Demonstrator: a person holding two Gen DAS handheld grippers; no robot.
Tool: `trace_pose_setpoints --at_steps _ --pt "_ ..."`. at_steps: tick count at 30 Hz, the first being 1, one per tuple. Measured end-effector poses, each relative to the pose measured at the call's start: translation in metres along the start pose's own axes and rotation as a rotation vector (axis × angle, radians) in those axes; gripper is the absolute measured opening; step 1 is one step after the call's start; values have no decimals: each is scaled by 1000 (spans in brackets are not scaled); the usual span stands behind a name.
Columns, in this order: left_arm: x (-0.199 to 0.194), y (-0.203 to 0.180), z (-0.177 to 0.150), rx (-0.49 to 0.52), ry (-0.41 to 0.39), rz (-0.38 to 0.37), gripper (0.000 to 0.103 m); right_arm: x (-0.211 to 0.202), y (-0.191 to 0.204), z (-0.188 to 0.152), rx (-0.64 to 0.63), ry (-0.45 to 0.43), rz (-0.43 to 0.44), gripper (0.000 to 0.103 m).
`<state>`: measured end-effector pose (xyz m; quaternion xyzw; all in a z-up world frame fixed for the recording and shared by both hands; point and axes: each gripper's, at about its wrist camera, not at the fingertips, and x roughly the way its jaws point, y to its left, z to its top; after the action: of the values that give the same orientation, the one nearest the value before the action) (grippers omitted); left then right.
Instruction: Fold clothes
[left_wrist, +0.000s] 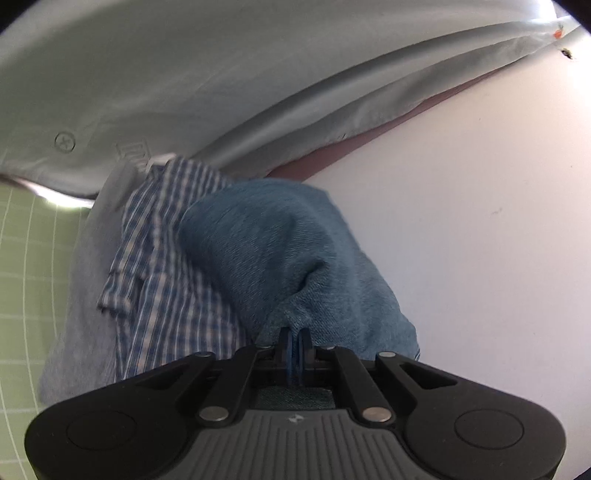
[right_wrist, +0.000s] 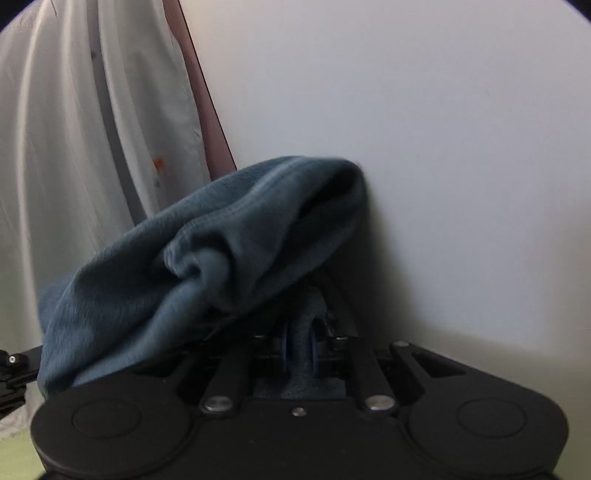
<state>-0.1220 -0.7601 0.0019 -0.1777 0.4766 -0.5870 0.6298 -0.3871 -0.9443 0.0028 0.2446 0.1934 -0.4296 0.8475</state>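
Observation:
A blue denim garment (left_wrist: 280, 251) is bunched up in front of my left gripper (left_wrist: 294, 341), whose jaws are shut on a fold of it. Beside it lie a blue-and-white checked shirt (left_wrist: 162, 266) and a grey garment (left_wrist: 85, 295). In the right wrist view the same blue denim garment (right_wrist: 192, 254) drapes over my right gripper (right_wrist: 300, 345), whose jaws are shut on a strip of it. The cloth hides the right fingertips' upper part.
A green cutting mat with a white grid (left_wrist: 26, 266) lies at the left. A pale grey curtain or sheet (left_wrist: 184, 92) hangs behind, also in the right wrist view (right_wrist: 66, 147). A white wall (left_wrist: 480, 221) fills the right side, with a brown strip (left_wrist: 332, 155) along it.

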Motion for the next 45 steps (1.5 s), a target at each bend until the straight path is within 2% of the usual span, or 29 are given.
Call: trace_pose_setpoints --at_steps 1,2,5,7,9,10,11,13,14,15,19,21,24,26,29,30,31,32,33,36,40,42,44,45 --pt "-2 -1 0 -3 -8 -2 4 -5 0 -6 -11 0 -16 15" --pt "-4 -1 0 -5 -17 -4 5 -11 1 -10 -16 -6 -26 21" --pt "-11 -3 0 -13 -41 -10 15 -33 -4 -16 46 -29 2 32" --pt "-15 -4 1 -18 -58 -14 23 -48 -7 -18 98 -47 30 33" --pt "-21 -2 4 -41 -87 -16 43 -63 -10 -18 164 -78 60 40" --pt "-25 0 7 -57 -105 -16 48 -70 -13 -18 207 -100 75 43" --pt "-27 2 11 -74 -118 -15 54 -77 -16 -18 251 -122 90 50" --pt "-18 7 24 -115 -125 -4 57 -75 -19 -16 355 -137 140 64" --pt "-14 10 29 -133 -127 0 60 -71 -19 -15 411 -141 168 75" --pt "-9 13 34 -148 -126 -1 64 -67 -20 -13 466 -144 196 78" --pt "9 25 43 -232 -112 -49 71 -48 -25 -14 665 -105 289 81" --pt "18 31 44 -288 -113 -65 79 -39 -23 -13 706 -80 307 82" --pt "29 43 46 -388 -121 -103 83 -26 -18 -13 747 -40 321 84" --pt "34 47 49 -415 -119 -116 84 -20 -16 -17 761 -22 325 83" --pt "37 45 56 -392 -107 -97 84 -11 -8 -18 738 -26 315 80" --pt "38 43 58 -382 -105 -87 77 -9 -6 -18 727 -29 310 63" --pt "38 40 60 -363 -108 -65 70 -6 -3 -17 716 -32 306 56" --pt "38 35 61 -326 -109 -38 55 -3 0 -17 705 -35 301 47" --pt "38 29 63 -282 -112 -16 48 -2 1 -17 693 -43 305 36" --pt "35 2 73 -118 -146 9 36 -6 4 -11 655 -81 337 21" --pt "23 -28 97 14 -214 -68 32 -7 12 -1 616 -126 389 18" --pt "20 -33 110 41 -241 -86 32 -2 21 3 598 -141 421 18" --pt "25 -22 120 25 -242 -42 32 3 35 5 562 -140 421 20" --pt "31 -9 121 10 -229 23 33 9 43 5 541 -129 409 22"
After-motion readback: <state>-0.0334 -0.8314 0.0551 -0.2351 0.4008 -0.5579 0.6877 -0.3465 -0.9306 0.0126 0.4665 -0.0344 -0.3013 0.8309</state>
